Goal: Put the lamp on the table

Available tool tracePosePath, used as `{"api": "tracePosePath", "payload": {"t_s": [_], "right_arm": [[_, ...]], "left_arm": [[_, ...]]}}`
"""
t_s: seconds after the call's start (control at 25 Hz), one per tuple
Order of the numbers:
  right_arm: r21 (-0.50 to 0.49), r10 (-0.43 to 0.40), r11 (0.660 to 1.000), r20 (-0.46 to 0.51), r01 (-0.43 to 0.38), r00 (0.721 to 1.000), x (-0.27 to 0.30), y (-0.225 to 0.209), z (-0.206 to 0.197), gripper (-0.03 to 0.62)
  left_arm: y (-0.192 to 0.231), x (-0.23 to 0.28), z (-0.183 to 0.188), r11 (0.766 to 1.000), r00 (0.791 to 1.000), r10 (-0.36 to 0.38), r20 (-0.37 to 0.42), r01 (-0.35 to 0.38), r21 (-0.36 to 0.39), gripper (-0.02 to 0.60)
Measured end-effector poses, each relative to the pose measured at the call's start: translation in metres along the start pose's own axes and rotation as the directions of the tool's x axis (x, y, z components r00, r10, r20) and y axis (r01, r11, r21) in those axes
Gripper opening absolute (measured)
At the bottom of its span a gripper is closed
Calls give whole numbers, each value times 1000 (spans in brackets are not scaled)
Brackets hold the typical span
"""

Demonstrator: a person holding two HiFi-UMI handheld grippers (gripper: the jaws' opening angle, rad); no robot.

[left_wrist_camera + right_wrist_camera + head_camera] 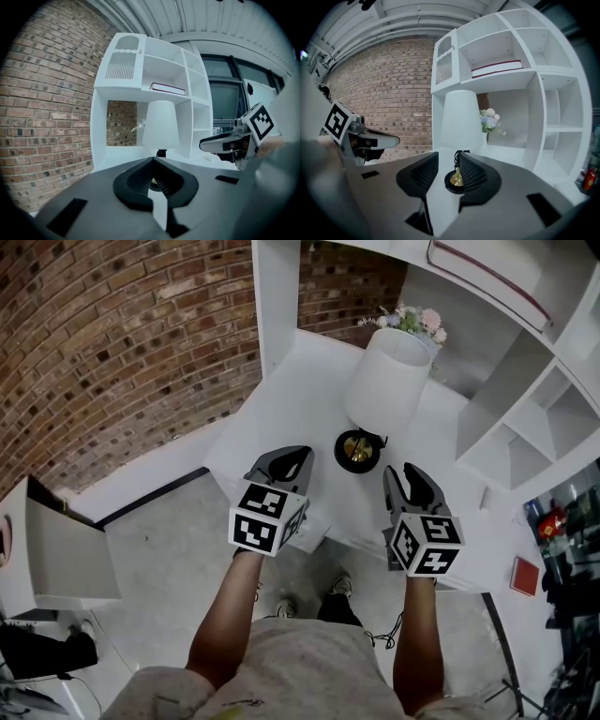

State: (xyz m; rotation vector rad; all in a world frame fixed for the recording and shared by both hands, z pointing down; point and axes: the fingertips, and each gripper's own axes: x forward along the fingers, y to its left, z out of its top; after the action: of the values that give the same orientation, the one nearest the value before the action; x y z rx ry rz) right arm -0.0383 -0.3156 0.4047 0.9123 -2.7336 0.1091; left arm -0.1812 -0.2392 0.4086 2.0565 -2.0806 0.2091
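Note:
The lamp stands upright on the white table (281, 399), its white shade (389, 381) above a black and gold base (357, 450). My left gripper (289, 457) hovers over the table's front edge, left of the base, with its jaw tips together and nothing in them. On the other side of the base my right gripper (401, 474) is open and empty, a short way from the lamp. In the right gripper view the base (455, 180) shows through the gap of the right gripper (448, 154), beyond the tips. The left gripper view has the shade (160, 124) straight ahead of the left gripper (153, 160).
A white shelf unit (525, 418) rises behind and to the right of the table, with a red book (497, 68) on a shelf. A vase of flowers (410, 320) stands behind the lamp. A brick wall (122, 343) is at the left, a pale cabinet (56, 549) on the floor.

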Motion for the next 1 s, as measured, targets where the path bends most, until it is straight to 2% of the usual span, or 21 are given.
{"api": "tracePosePath", "payload": {"t_s": [0.24,0.36,0.56,0.76,1.0], "right_arm": [[-24,-27,999,9,27,1000,-13,10,4,81],[-29,-36,999,15,36,999,-19,13,7,51],[-38,-41,998,19,42,999,-28,16,8,31],[-39,-56,998,20,57,998,-35,13,6,4],[-41,-67,997,20,68,998,-40,10,5,3]], "left_arm": [[0,-12,0,1000,1000,-29,-4,29,3,-3],[1,-16,5,1000,999,-27,20,27,-14,-3],[-3,-21,13,999,998,-39,54,40,-17,-3],[-12,-20,10,999,999,-43,32,42,28,-3],[-15,-21,9,999,998,-50,29,50,20,-3]]}}
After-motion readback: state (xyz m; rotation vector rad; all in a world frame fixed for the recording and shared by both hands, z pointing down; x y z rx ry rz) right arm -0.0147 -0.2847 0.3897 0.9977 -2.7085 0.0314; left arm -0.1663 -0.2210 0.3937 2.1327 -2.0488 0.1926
